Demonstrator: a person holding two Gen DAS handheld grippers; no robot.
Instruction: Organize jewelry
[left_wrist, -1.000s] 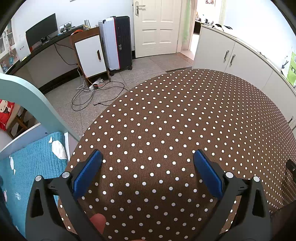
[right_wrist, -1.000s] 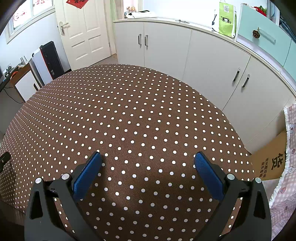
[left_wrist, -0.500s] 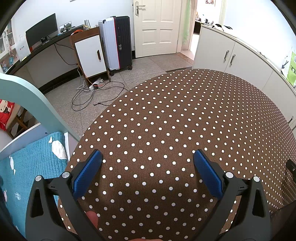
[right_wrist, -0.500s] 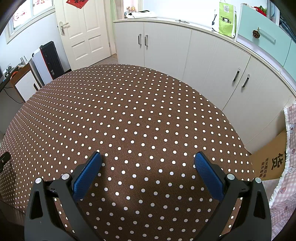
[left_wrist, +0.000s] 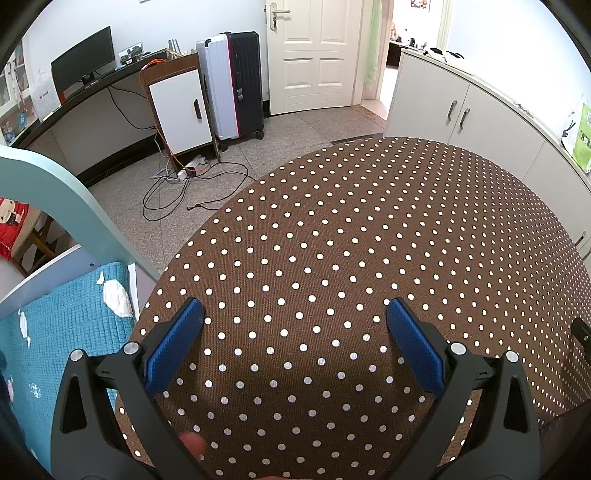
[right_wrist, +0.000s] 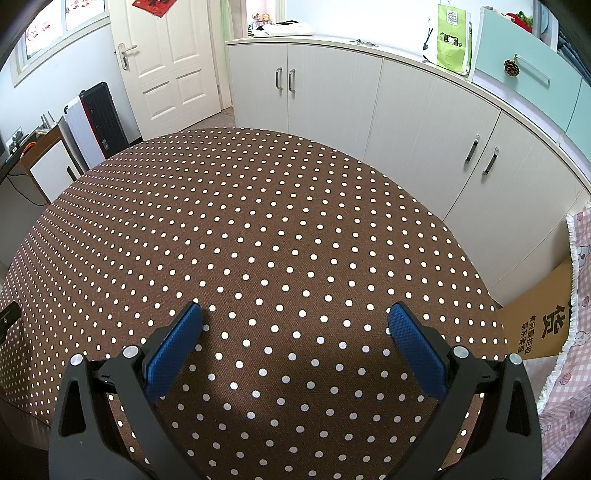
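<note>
No jewelry shows in either view. My left gripper is open and empty, its blue pads spread wide above the brown polka-dot tablecloth near the table's left edge. My right gripper is open and empty too, held above the same cloth near its right side. A small black part of the other gripper shows at the edge of each view, in the left wrist view and in the right wrist view.
White cabinets run behind and to the right of the table. A cardboard box stands at the table's right edge. A bed with a teal blanket lies at the left. Suitcases and cables are on the floor beyond.
</note>
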